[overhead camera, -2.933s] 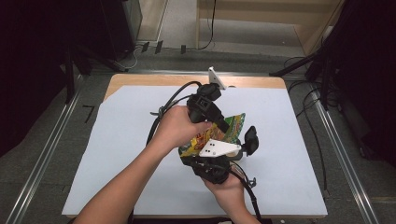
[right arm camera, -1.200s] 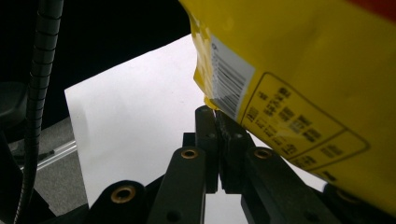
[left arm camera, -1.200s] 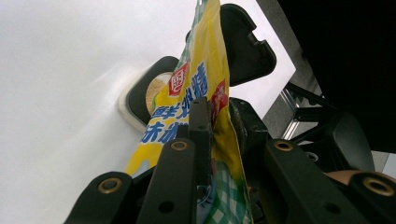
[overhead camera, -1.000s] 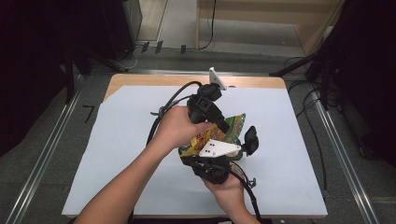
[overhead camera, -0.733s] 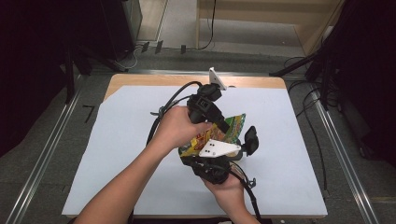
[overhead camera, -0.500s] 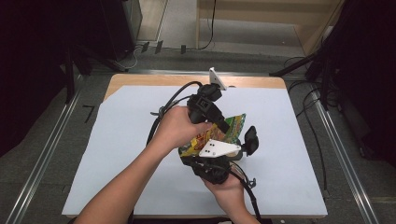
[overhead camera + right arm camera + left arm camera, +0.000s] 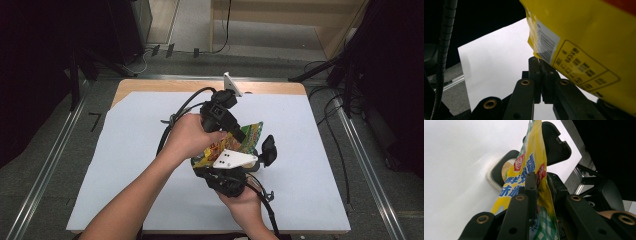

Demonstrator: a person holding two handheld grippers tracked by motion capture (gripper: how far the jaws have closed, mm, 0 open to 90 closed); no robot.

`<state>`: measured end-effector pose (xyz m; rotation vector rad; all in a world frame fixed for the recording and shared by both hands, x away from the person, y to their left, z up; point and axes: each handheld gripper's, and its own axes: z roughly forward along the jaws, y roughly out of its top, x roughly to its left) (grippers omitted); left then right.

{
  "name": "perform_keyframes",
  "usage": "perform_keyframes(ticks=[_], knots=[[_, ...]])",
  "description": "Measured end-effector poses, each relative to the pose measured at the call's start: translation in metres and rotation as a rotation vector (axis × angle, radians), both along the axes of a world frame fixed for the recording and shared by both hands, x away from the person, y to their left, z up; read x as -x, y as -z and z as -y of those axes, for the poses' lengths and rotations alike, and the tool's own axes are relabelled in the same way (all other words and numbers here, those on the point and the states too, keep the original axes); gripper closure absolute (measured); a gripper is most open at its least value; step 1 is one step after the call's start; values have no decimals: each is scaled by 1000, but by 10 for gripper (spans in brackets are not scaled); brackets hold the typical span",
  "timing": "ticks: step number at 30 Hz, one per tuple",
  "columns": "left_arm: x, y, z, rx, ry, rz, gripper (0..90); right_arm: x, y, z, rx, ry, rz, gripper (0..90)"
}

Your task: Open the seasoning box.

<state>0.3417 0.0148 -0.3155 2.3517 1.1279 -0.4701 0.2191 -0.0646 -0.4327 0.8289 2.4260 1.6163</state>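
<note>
Left claw (image 7: 534,192) clamped on the yellow snack bag (image 7: 531,167), jaws pinching the printed film near its middle. Right claw (image 7: 541,72) pressed fully together, nipping the bag's lower corner by the barcode. Bag held up between both claws, off the white table (image 7: 125,150). Beyond the left claw, under the bag, a black open-lidded container (image 7: 506,167) resting on the table.

Packet (image 7: 235,142) between both grippers (above table (image 7: 125,150))
</note>
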Motion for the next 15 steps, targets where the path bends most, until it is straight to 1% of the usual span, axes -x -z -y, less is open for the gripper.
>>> perform_keyframes(ticks=[10,15], knots=[[0,0,0,-5,2,2,800,0,0,0,-1,-1,-1,899],[1,0,2,-9,18,20,799,0,-1,0,2,1,0,899]])
